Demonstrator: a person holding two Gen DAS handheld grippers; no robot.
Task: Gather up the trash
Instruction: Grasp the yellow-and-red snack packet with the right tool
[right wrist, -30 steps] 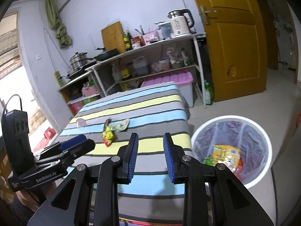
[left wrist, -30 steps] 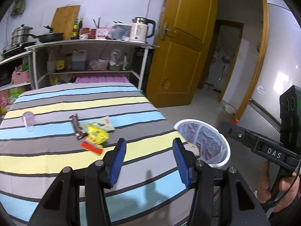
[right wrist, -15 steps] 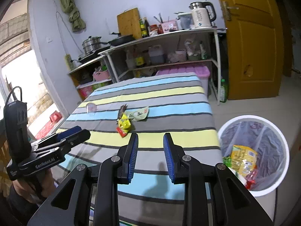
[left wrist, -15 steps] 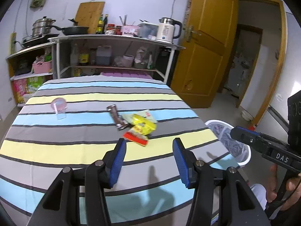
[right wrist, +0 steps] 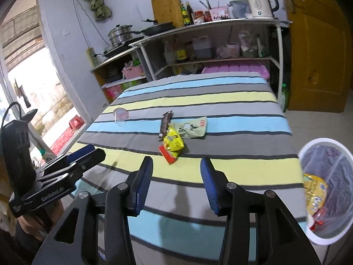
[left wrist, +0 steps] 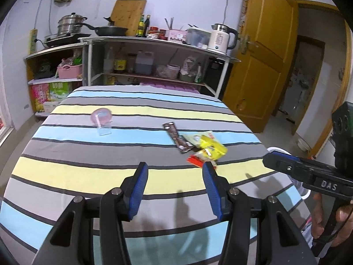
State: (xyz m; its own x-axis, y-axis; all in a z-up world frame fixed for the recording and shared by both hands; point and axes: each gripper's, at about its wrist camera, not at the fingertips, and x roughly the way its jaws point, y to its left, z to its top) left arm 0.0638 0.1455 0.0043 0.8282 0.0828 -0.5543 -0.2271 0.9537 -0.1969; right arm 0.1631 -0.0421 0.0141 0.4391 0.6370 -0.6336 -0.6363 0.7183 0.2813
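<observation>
On the striped table (left wrist: 88, 172) lies a heap of trash: a yellow packet (left wrist: 213, 148) (right wrist: 173, 142), a brown wrapper (left wrist: 176, 137) (right wrist: 165, 124), a red wrapper (left wrist: 195, 161) (right wrist: 168, 155) and a pale green packet (right wrist: 193, 129). A clear plastic cup (left wrist: 102, 119) (right wrist: 120, 116) lies apart to the left. My left gripper (left wrist: 174, 190) is open and empty, near the table's front edge, just short of the heap. My right gripper (right wrist: 176, 185) is open and empty, also short of the heap. The white bin (right wrist: 326, 190) with trash stands right of the table.
Metal shelves (left wrist: 154, 44) with pots, bottles and a kettle (left wrist: 220, 37) stand behind the table. A pink lidded box (right wrist: 236, 68) sits at the table's far end. A yellow door (left wrist: 260, 66) is at the right. A window (right wrist: 28, 84) is at the left.
Both grippers have swung left from the bin toward the table. The right gripper's jaws have opened wider. The trash heap now lies straight ahead of both.
</observation>
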